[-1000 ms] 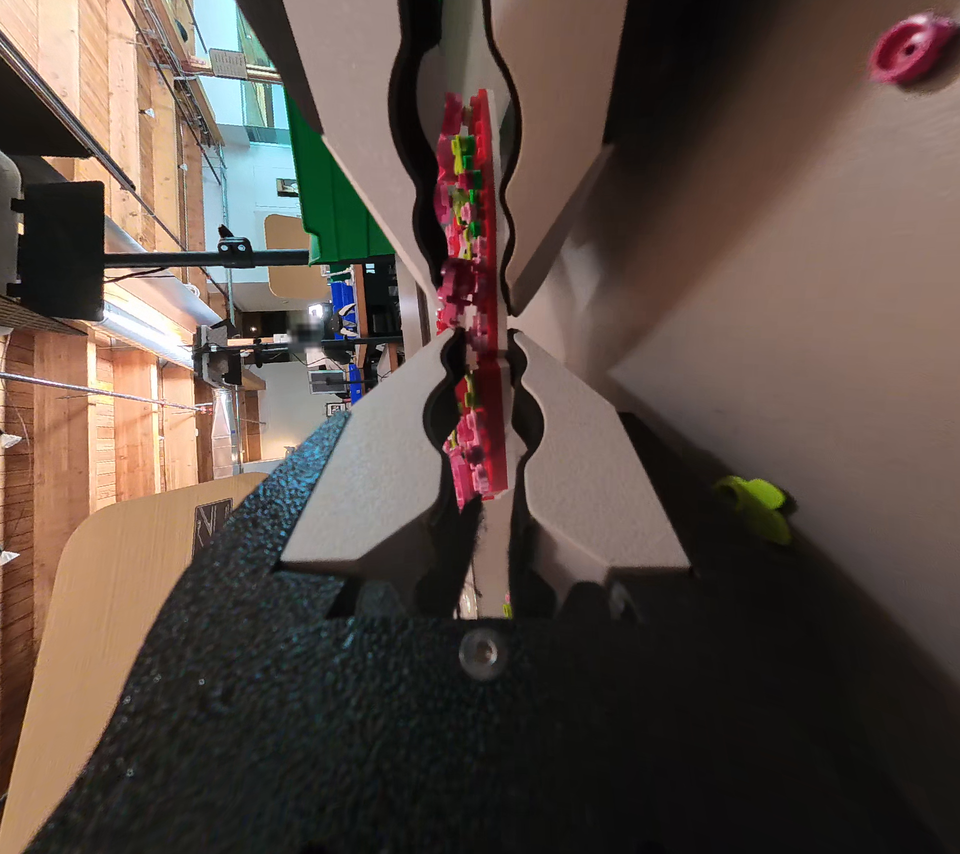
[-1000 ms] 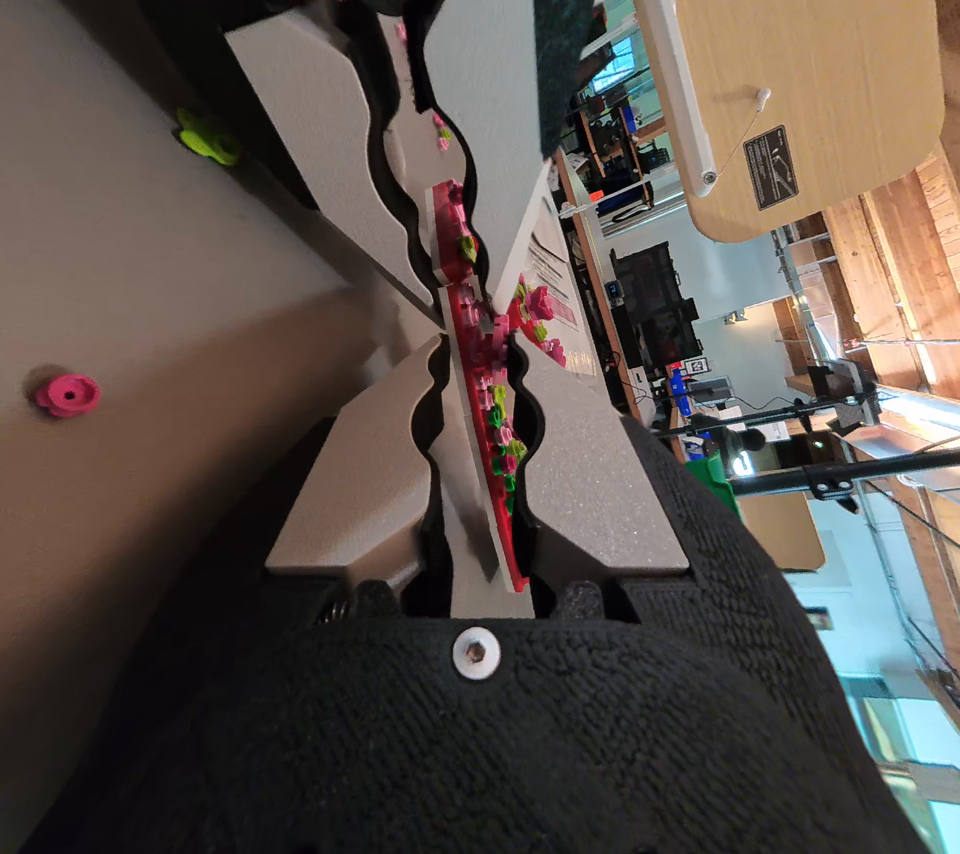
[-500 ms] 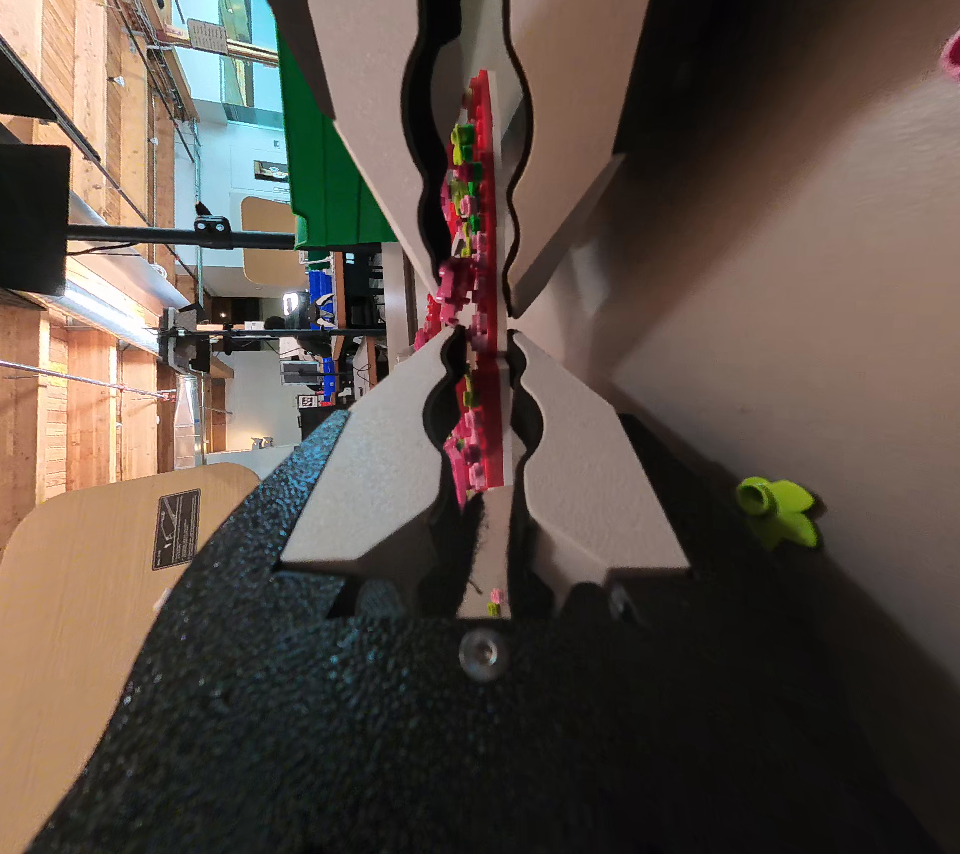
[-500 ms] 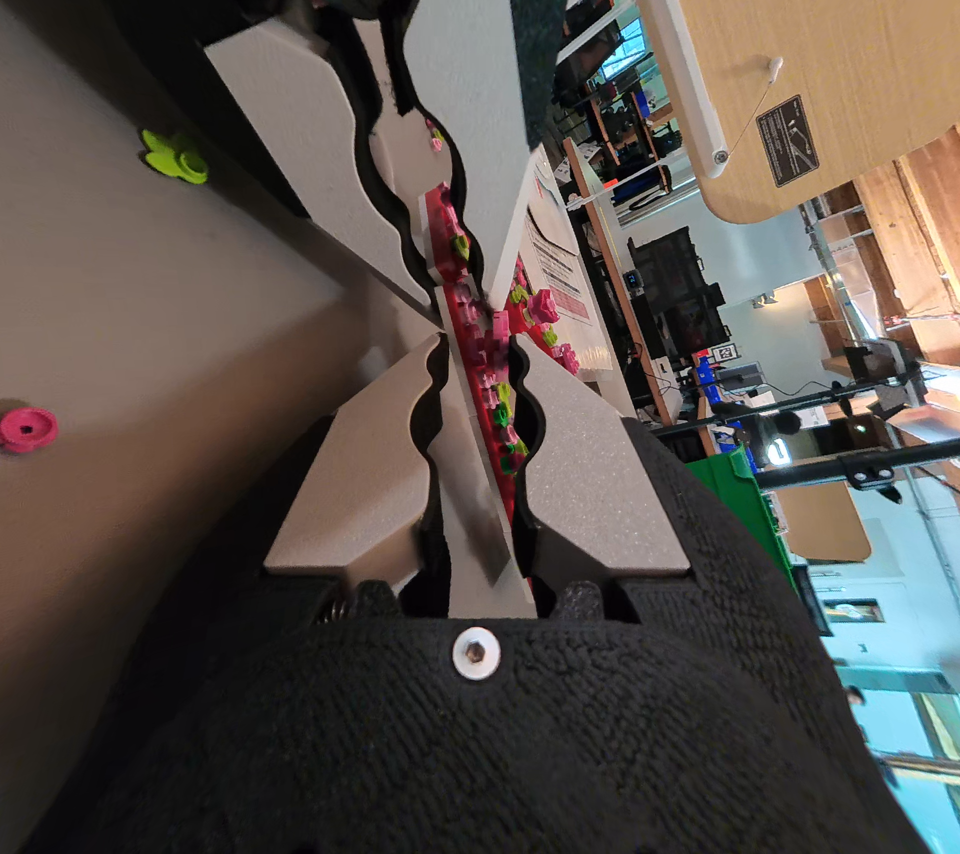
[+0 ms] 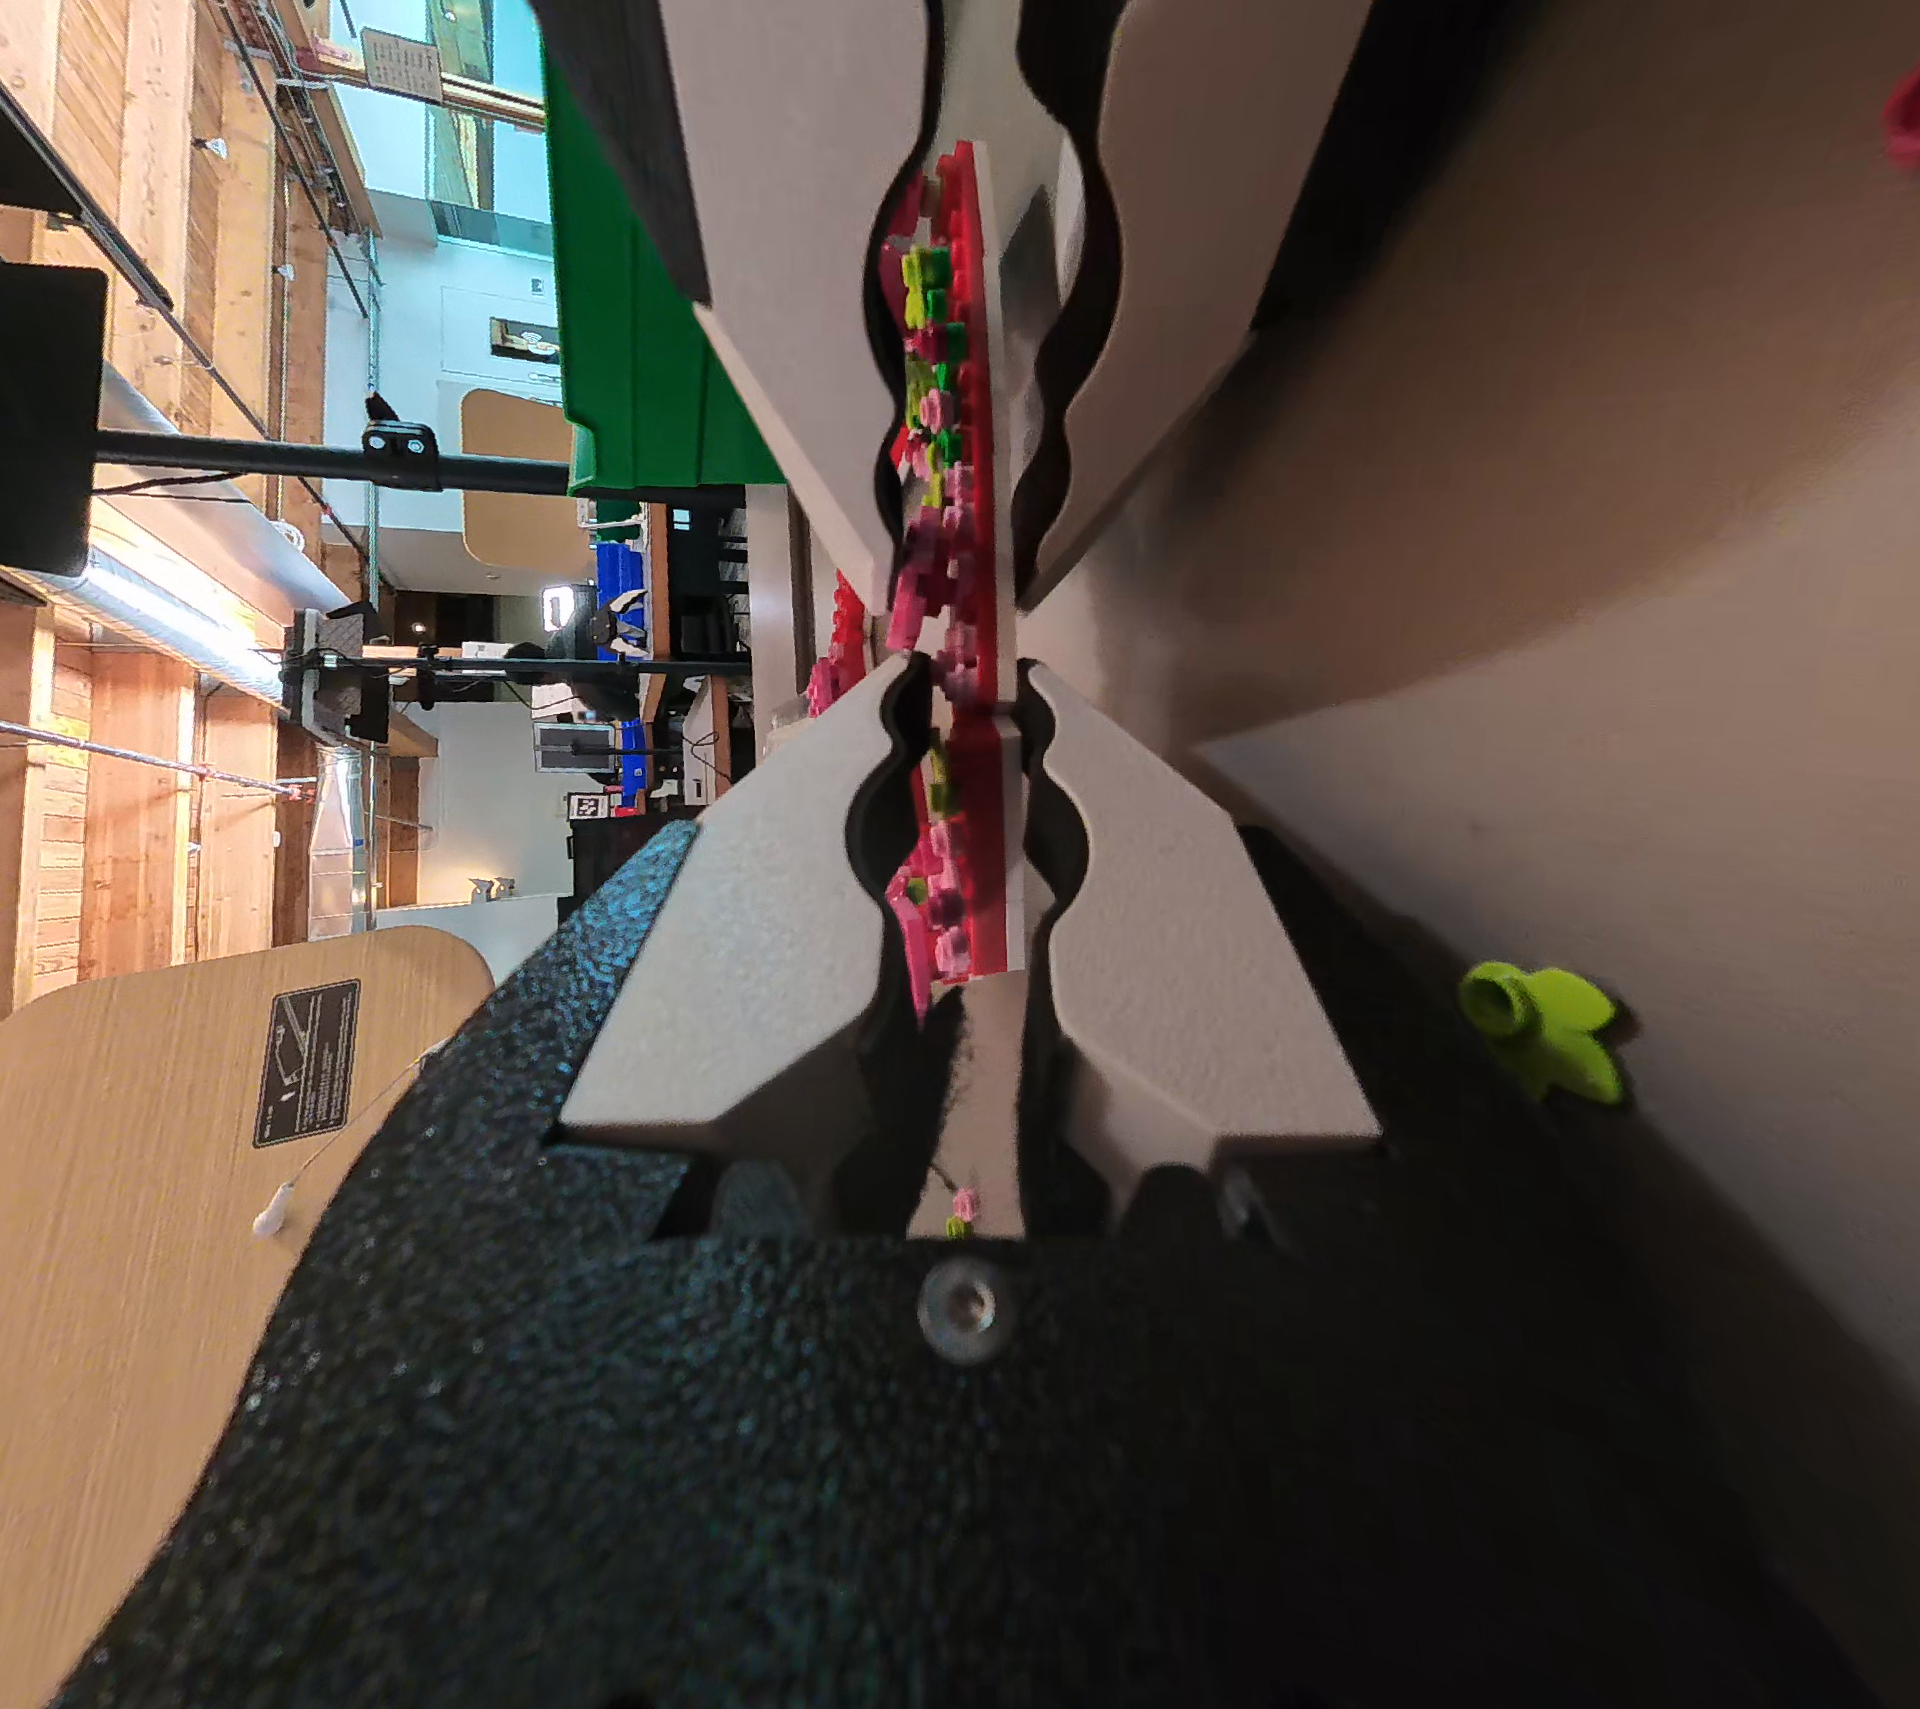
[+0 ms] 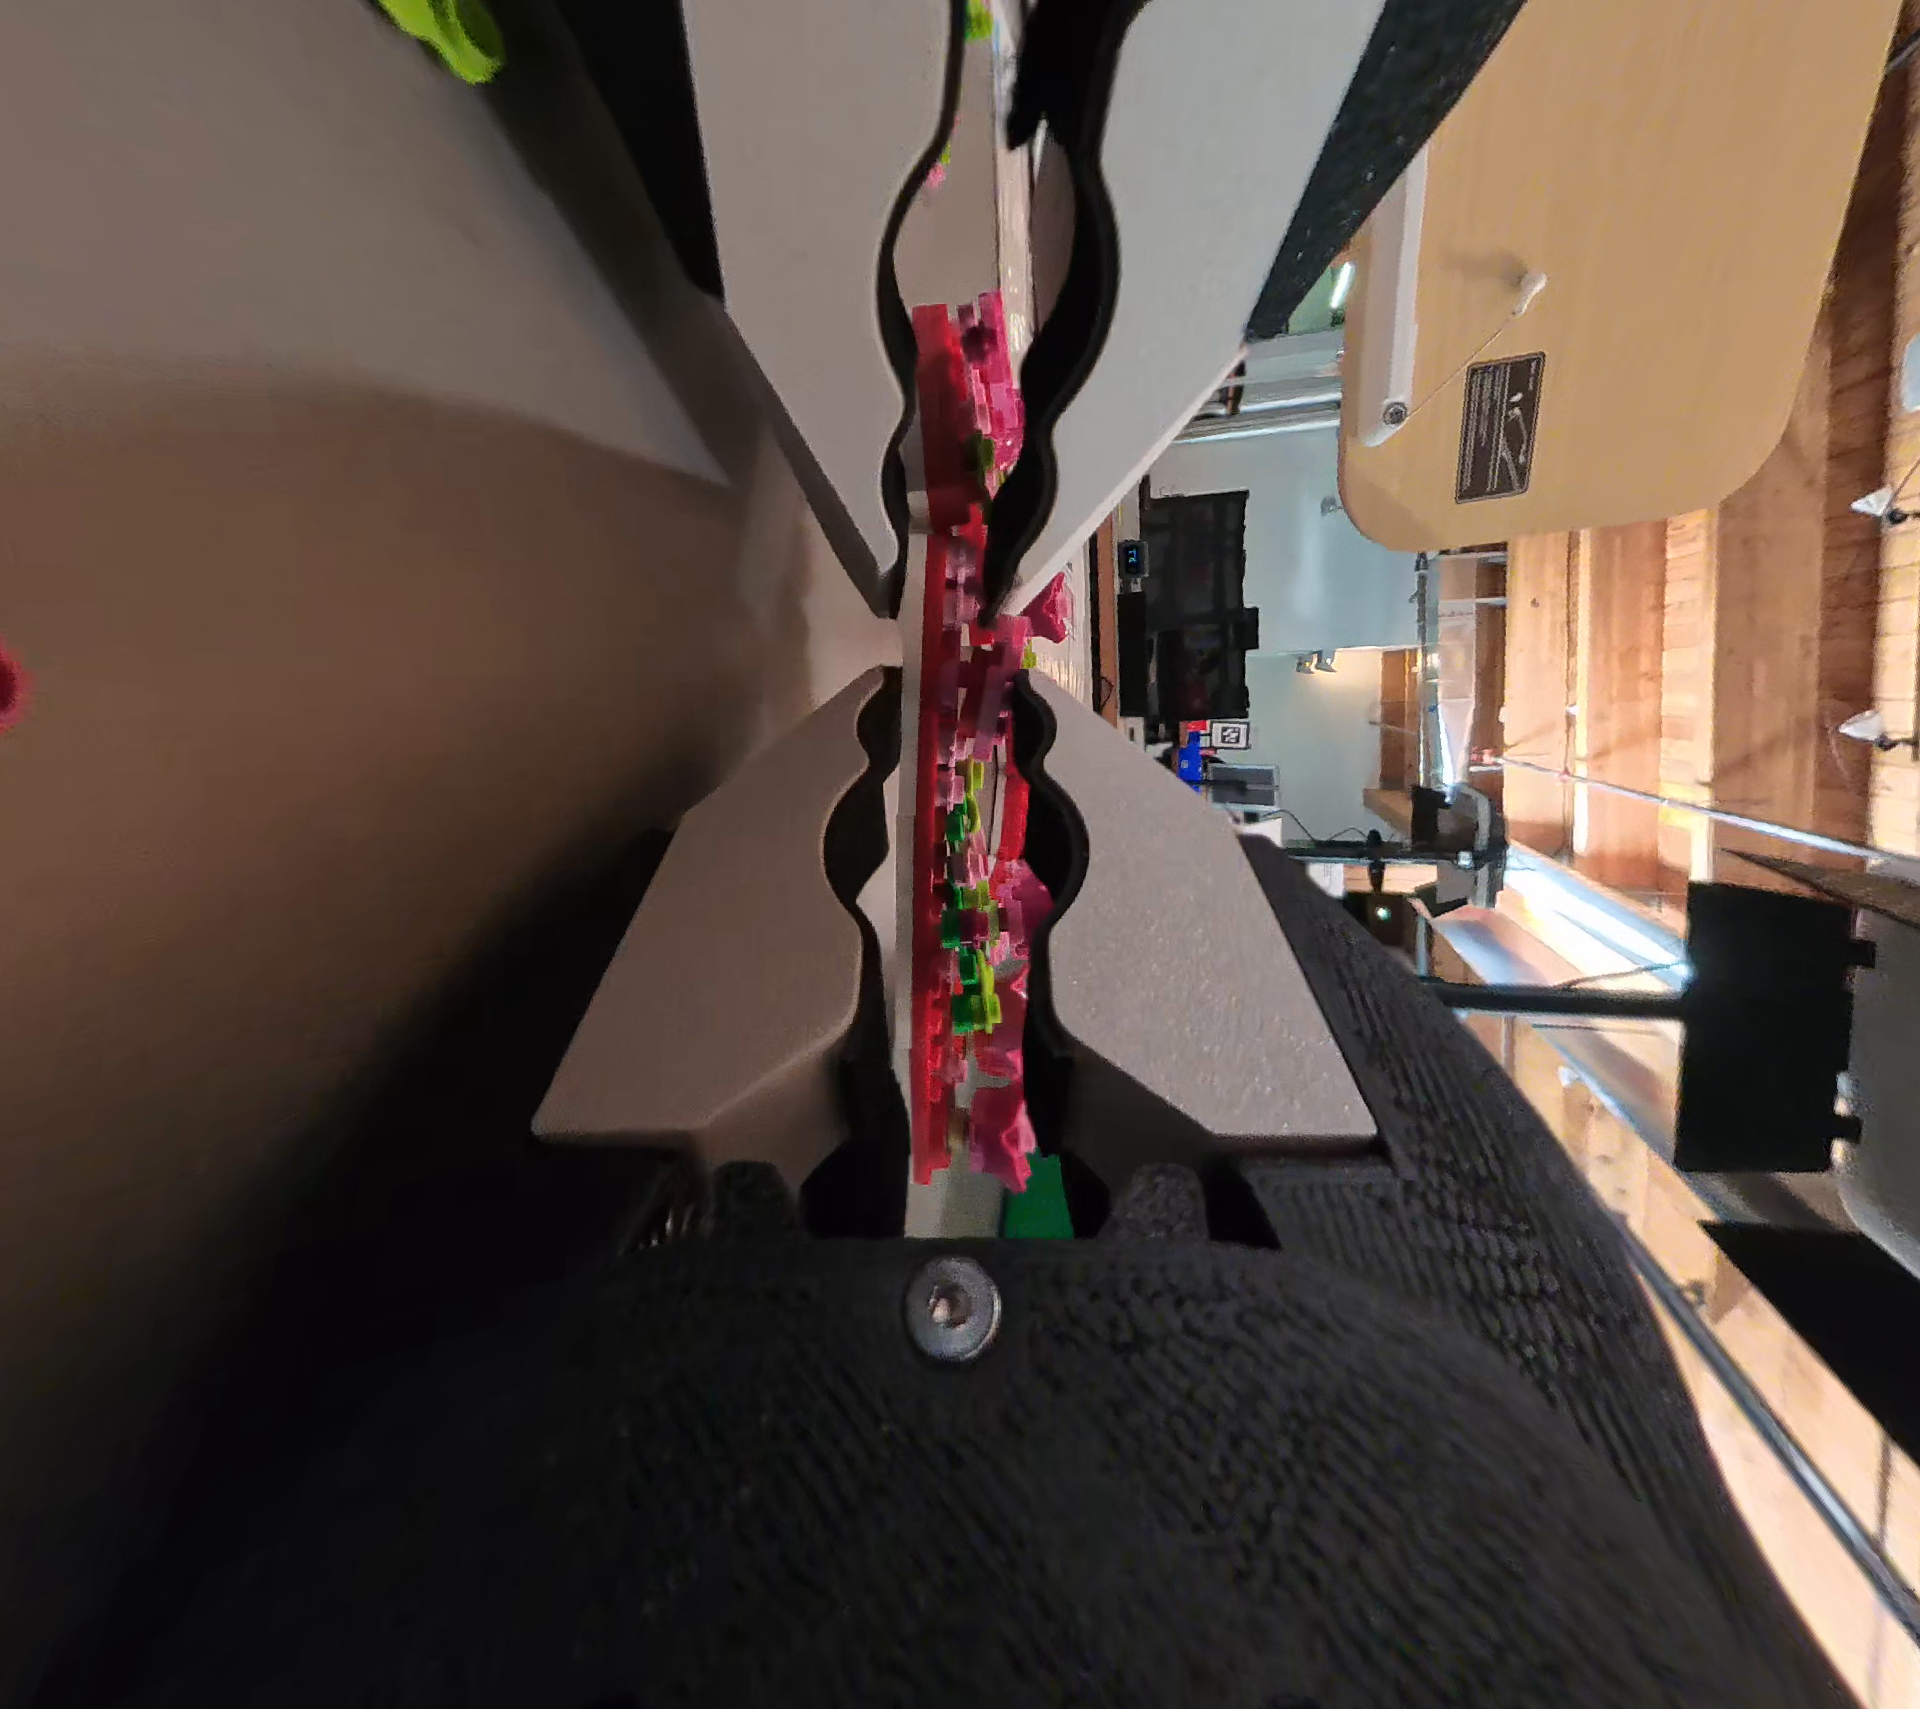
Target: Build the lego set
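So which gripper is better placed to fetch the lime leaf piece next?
Left, marginally. Both the left gripper and right gripper clamp the red lego plate, but the lime leaf piece lies near the left's base.

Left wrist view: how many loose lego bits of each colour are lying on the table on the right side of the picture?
1 lime green leaf piece
1 pink piece, cut off by the picture's edge
Total: 2
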`<action>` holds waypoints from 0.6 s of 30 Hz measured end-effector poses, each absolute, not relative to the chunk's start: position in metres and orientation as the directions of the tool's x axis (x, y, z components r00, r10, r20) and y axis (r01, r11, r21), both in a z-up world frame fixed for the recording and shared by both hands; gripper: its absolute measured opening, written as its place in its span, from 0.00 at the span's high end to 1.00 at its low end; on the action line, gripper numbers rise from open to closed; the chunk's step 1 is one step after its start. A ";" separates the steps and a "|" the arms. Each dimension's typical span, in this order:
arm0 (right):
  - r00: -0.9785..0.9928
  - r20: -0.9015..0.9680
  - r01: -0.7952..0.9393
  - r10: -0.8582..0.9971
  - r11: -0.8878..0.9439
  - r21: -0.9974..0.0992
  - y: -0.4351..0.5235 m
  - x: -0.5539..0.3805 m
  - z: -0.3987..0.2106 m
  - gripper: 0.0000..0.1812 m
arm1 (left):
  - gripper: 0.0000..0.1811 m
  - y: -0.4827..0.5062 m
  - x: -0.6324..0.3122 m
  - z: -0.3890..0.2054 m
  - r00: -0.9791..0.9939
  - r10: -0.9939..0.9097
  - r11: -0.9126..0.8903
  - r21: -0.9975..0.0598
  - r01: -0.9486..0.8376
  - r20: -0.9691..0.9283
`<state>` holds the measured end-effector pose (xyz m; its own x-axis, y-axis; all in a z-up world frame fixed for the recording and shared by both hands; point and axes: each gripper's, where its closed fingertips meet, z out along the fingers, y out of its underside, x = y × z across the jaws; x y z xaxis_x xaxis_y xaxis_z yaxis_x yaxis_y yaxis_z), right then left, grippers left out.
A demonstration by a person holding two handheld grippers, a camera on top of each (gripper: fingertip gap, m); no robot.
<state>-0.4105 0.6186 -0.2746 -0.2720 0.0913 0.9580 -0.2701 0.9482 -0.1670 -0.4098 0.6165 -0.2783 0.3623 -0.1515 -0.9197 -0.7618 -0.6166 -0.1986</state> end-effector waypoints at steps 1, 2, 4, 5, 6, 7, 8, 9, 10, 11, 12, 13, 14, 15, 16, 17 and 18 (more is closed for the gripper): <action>-0.266 0.961 -0.283 0.070 0.948 -0.148 0.619 -0.410 -0.275 0.89 | 0.93 0.617 -0.410 -0.278 0.361 -0.150 -0.614 -0.199 -0.764 -0.920; -0.261 0.964 -0.295 0.053 0.946 -0.132 0.619 -0.410 -0.274 0.89 | 0.93 0.617 -0.409 -0.278 0.361 -0.151 -0.612 -0.200 -0.765 -0.920; -0.254 0.967 -0.319 0.004 0.944 -0.088 0.619 -0.409 -0.275 0.89 | 0.93 0.617 -0.409 -0.279 0.364 -0.152 -0.606 -0.205 -0.769 -0.919; -0.246 0.969 -0.334 -0.024 0.940 -0.062 0.619 -0.409 -0.275 0.89 | 0.93 0.616 -0.409 -0.279 0.364 -0.152 -0.602 -0.206 -0.771 -0.919; -0.237 0.971 -0.345 -0.038 0.938 -0.047 0.618 -0.409 -0.274 0.89 | 0.93 0.616 -0.409 -0.278 0.365 -0.148 -0.599 -0.211 -0.773 -0.919; -0.235 0.971 -0.352 -0.050 0.935 -0.037 0.618 -0.409 -0.274 0.88 | 0.93 0.616 -0.409 -0.278 0.371 -0.147 -0.596 -0.217 -0.773 -0.917; -0.235 0.970 -0.360 -0.068 0.933 -0.022 0.618 -0.409 -0.274 0.88 | 0.93 0.616 -0.409 -0.279 0.377 -0.144 -0.594 -0.225 -0.773 -0.915; -0.232 0.968 -0.371 -0.091 0.929 -0.001 0.617 -0.409 -0.274 0.88 | 0.93 0.615 -0.409 -0.279 0.378 -0.143 -0.591 -0.228 -0.774 -0.915; -0.234 0.966 -0.384 -0.110 0.923 0.012 0.617 -0.408 -0.275 0.88 | 0.93 0.615 -0.408 -0.279 0.376 -0.144 -0.588 -0.227 -0.776 -0.915; -0.239 0.965 -0.392 -0.108 0.920 0.006 0.617 -0.408 -0.274 0.88 | 0.93 0.615 -0.408 -0.278 0.373 -0.141 -0.588 -0.226 -0.777 -0.917; -0.257 0.962 -0.397 -0.096 0.918 -0.015 0.616 -0.408 -0.275 0.88 | 0.93 0.615 -0.408 -0.279 0.374 -0.143 -0.587 -0.225 -0.778 -0.916; -0.279 0.956 -0.401 -0.086 0.916 -0.035 0.616 -0.407 -0.275 0.88 | 0.93 0.615 -0.408 -0.279 0.373 -0.145 -0.586 -0.225 -0.779 -0.916; -0.297 0.951 -0.405 -0.085 0.913 -0.045 0.616 -0.407 -0.276 0.88 | 0.93 0.615 -0.408 -0.280 0.370 -0.147 -0.583 -0.222 -0.781 -0.917; -0.313 0.946 -0.409 -0.086 0.911 -0.053 0.616 -0.406 -0.277 0.88 | 0.93 0.614 -0.407 -0.280 0.366 -0.150 -0.581 -0.218 -0.784 -0.918; -0.327 0.941 -0.414 -0.089 0.908 -0.058 0.615 -0.406 -0.277 0.88 | 0.93 0.614 -0.407 -0.280 0.361 -0.149 -0.579 -0.215 -0.786 -0.921; -0.337 0.937 -0.419 -0.094 0.906 -0.059 0.615 -0.406 -0.276 0.88 | 0.93 0.614 -0.407 -0.280 0.359 -0.148 -0.577 -0.214 -0.788 -0.922; -0.344 0.933 -0.424 -0.106 0.904 -0.054 0.615 -0.406 -0.277 0.88 | 0.93 0.614 -0.407 -0.280 0.360 -0.147 -0.577 -0.216 -0.788 -0.922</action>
<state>-0.4056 0.6152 -0.2766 -0.3443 -0.1057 0.9329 -0.4238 0.9041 -0.0540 -0.4073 0.6139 -0.2798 0.3595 -0.1467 -0.9215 -0.7879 -0.5769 -0.2156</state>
